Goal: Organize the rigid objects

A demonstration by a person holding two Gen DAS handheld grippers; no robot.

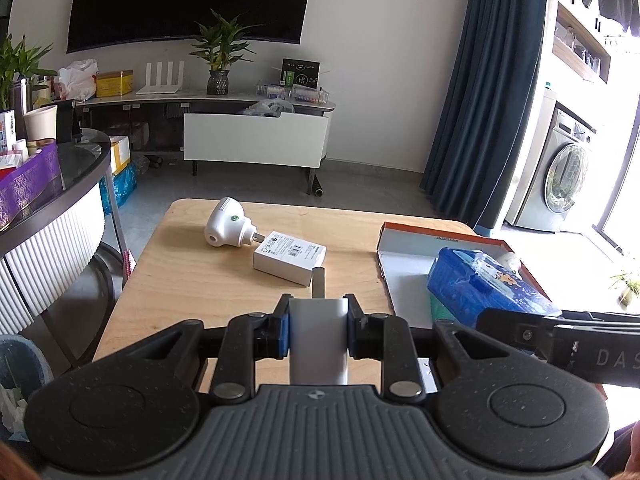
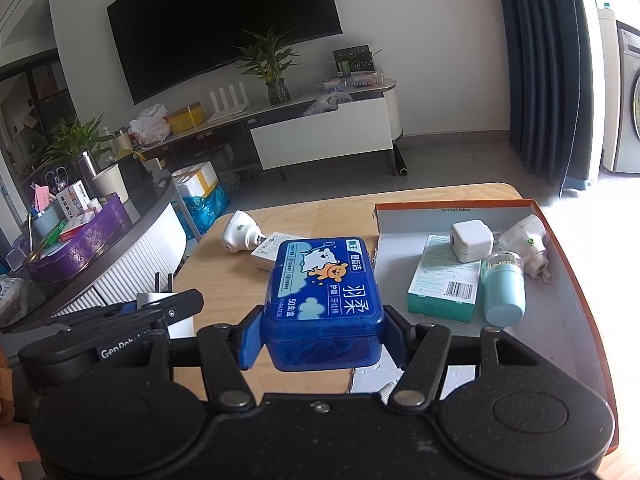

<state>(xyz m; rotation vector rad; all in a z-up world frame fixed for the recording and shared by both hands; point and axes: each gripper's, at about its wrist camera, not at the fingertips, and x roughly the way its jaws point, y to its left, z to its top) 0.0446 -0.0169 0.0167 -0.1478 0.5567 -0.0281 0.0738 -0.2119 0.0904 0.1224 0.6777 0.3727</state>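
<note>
My left gripper (image 1: 319, 322) is shut on a white plug adapter (image 1: 318, 336) with metal prongs, held above the wooden table (image 1: 192, 280). My right gripper (image 2: 322, 336) is shut on a blue plastic floss box (image 2: 322, 300), held over the left edge of the orange-rimmed cardboard tray (image 2: 576, 320). In the tray lie a teal-and-white carton (image 2: 444, 280), a white charger cube (image 2: 471, 240), a white plug-in device (image 2: 524, 240) and a light blue capped container (image 2: 503, 292). On the table lie a white plug-in device (image 1: 226, 224) and a small white box (image 1: 290, 258).
A curved counter (image 1: 60, 200) with a purple box stands to the left. A TV stand (image 1: 256, 136) with a plant and boxes is across the floor. A washing machine (image 1: 560, 172) and a blue curtain (image 1: 484, 100) are at the right. A bin (image 1: 20, 376) sits at lower left.
</note>
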